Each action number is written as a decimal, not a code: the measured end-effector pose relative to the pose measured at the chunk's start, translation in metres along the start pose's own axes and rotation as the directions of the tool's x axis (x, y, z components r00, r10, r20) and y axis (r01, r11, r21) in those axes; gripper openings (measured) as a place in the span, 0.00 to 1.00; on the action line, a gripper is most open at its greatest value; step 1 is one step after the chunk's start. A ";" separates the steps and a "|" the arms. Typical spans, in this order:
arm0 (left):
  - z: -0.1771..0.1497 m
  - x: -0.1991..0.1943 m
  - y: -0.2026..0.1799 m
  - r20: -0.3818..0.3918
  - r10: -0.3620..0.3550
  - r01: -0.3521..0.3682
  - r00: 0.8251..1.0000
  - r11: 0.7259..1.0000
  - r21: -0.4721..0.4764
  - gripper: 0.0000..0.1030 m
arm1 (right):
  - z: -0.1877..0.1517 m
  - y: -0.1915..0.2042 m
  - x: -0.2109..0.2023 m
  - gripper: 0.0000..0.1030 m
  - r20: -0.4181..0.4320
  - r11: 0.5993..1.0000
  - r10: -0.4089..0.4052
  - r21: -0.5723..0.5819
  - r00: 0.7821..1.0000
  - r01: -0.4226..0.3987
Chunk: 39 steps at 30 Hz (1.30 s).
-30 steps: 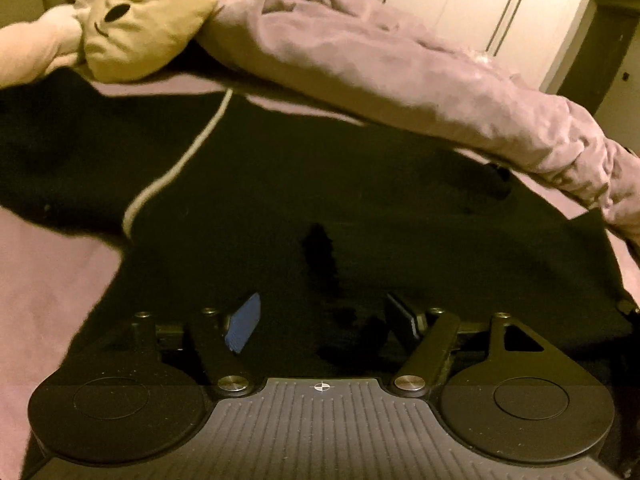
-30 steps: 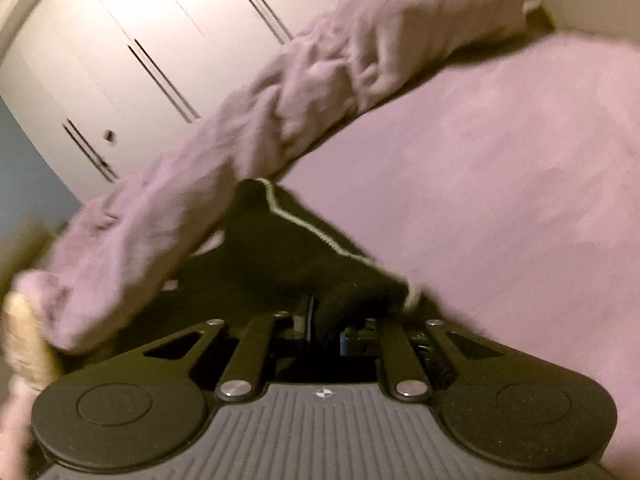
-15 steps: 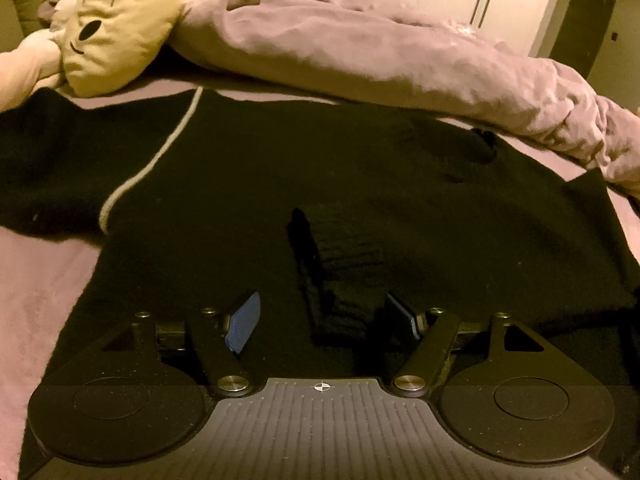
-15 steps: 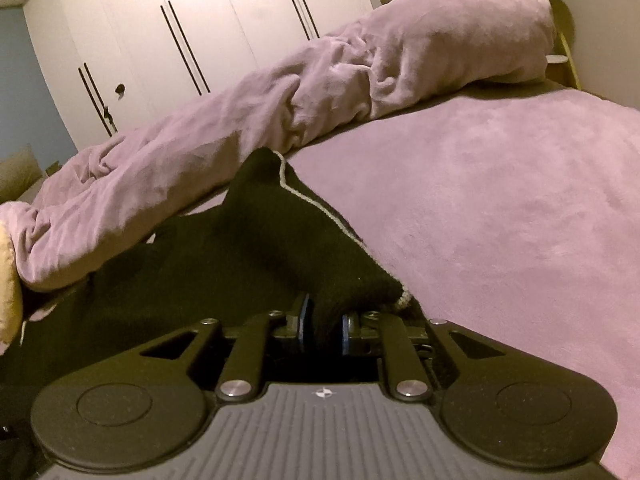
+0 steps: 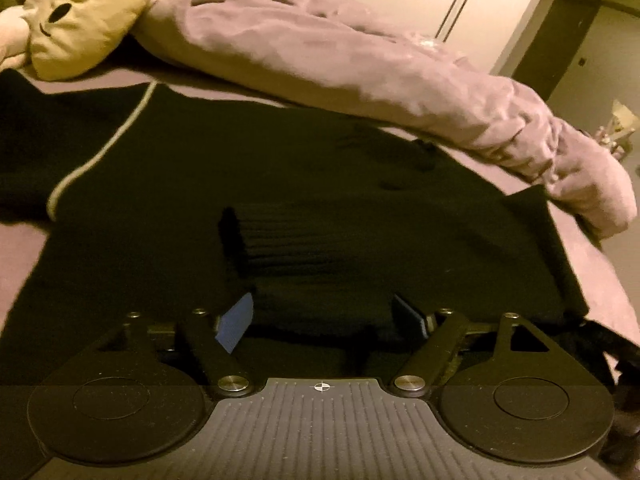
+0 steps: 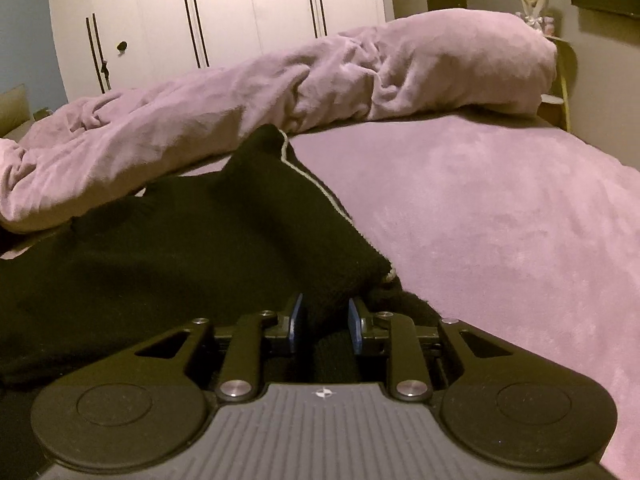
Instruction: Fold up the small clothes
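Observation:
A black knit sweater [image 5: 360, 168] with a white trim line [image 5: 100, 152] lies spread on the pink bed. One ribbed sleeve cuff [image 5: 288, 248] is folded across its body. My left gripper [image 5: 322, 320] hovers low over the sweater just behind that cuff. Its jaws are opening wide and the blue pads touch nothing. In the right wrist view the sweater [image 6: 180, 240] rises in a fold edged by the white trim [image 6: 320, 184]. My right gripper [image 6: 325, 320] sits at that fold's near end. Its jaws are opening, with the black knit still between the pads but no longer pinched.
A crumpled pink duvet [image 5: 360, 60] runs along the far side of the sweater. A yellow plush cushion with a face [image 5: 80, 12] lies at the far left. Bare pink sheet [image 6: 500, 220] stretches to the right. White wardrobe doors [image 6: 200, 8] stand behind the bed.
The right jaws went from shut on the sweater's edge to parted, and that view rolled level. The left gripper drew back, bringing the folded cuff into view.

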State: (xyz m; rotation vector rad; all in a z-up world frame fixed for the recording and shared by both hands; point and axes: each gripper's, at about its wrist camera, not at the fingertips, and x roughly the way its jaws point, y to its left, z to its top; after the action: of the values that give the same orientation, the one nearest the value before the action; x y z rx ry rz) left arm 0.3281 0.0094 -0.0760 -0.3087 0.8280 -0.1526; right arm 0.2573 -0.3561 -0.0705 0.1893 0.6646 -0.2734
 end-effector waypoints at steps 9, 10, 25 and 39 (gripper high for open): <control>0.007 0.032 -0.015 -0.043 0.060 -0.060 0.997 0.998 0.006 0.51 | -0.003 0.002 0.007 0.23 0.004 0.999 -0.010 -0.043 1.000 0.010; 0.007 0.034 -0.013 -0.048 0.064 -0.064 0.997 0.998 0.000 0.48 | -0.004 0.004 0.007 0.23 0.006 0.998 -0.014 -0.054 1.000 0.015; 0.030 0.009 0.022 0.064 0.145 -0.146 0.987 0.989 0.021 0.12 | -0.019 0.039 -0.043 0.25 0.005 0.989 0.030 -0.148 1.000 -0.029; 0.051 -0.078 0.286 0.135 0.271 -0.175 0.953 0.855 -0.488 0.70 | -0.083 0.090 -0.068 0.61 -0.007 0.979 0.181 -0.091 0.984 -0.181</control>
State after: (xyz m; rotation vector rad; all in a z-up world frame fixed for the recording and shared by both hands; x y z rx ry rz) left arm 0.3174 0.3101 -0.0834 -0.6724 0.6861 0.3051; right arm 0.1855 -0.2359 -0.0839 0.1610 0.6528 -0.0684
